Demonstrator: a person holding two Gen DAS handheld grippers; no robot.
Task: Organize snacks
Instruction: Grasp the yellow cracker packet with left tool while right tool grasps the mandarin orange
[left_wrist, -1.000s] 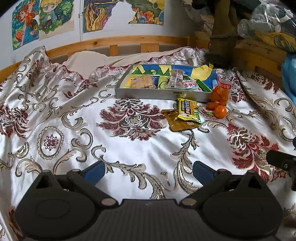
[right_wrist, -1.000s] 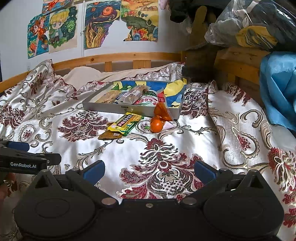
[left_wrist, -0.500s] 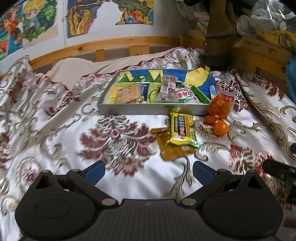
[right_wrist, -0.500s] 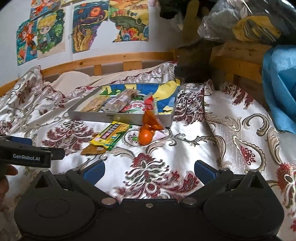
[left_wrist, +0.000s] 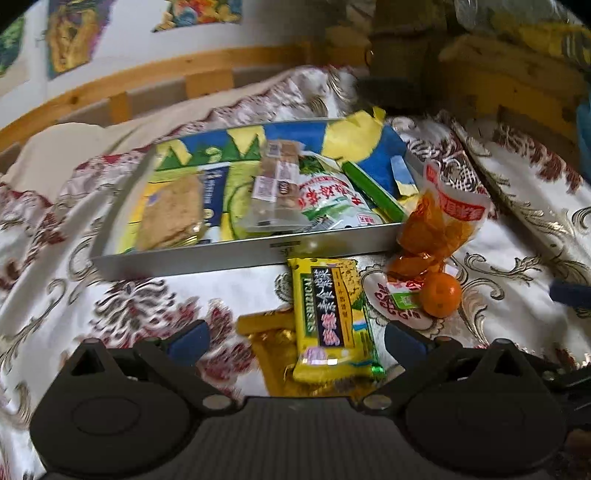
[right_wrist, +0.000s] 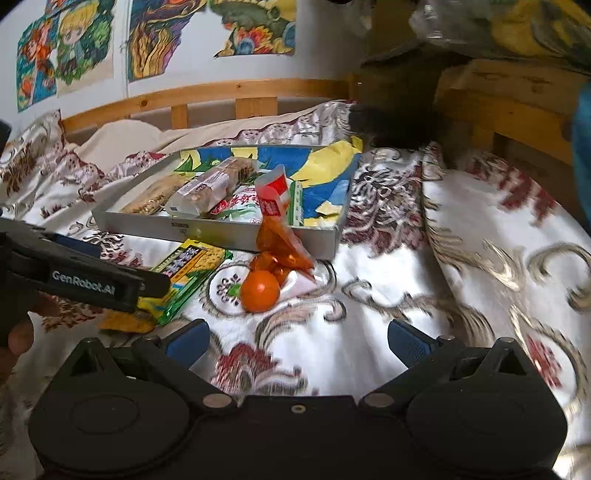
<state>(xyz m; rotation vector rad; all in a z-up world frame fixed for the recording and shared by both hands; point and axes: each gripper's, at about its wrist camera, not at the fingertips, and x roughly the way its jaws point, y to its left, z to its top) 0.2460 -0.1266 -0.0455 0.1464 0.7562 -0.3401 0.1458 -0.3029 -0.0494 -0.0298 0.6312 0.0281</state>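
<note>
Left wrist view: the left gripper (left_wrist: 293, 338) is spread wide, with the yellow snack packet (left_wrist: 330, 319) lying between its fingers, on top of a gold wrapper (left_wrist: 275, 347) on the bedspread (left_wrist: 221, 288), just in front of the grey tray (left_wrist: 207, 254). I'd go low, pinch the packet across its width and avoid snagging the wrapper (it's slippery). A second ago the packet was well ahead.

Right wrist view: the right gripper (right_wrist: 295, 338) is spread too, empty, with the mandarin (right_wrist: 259, 291) and orange snack bag (right_wrist: 282, 243) now nearer.
</note>
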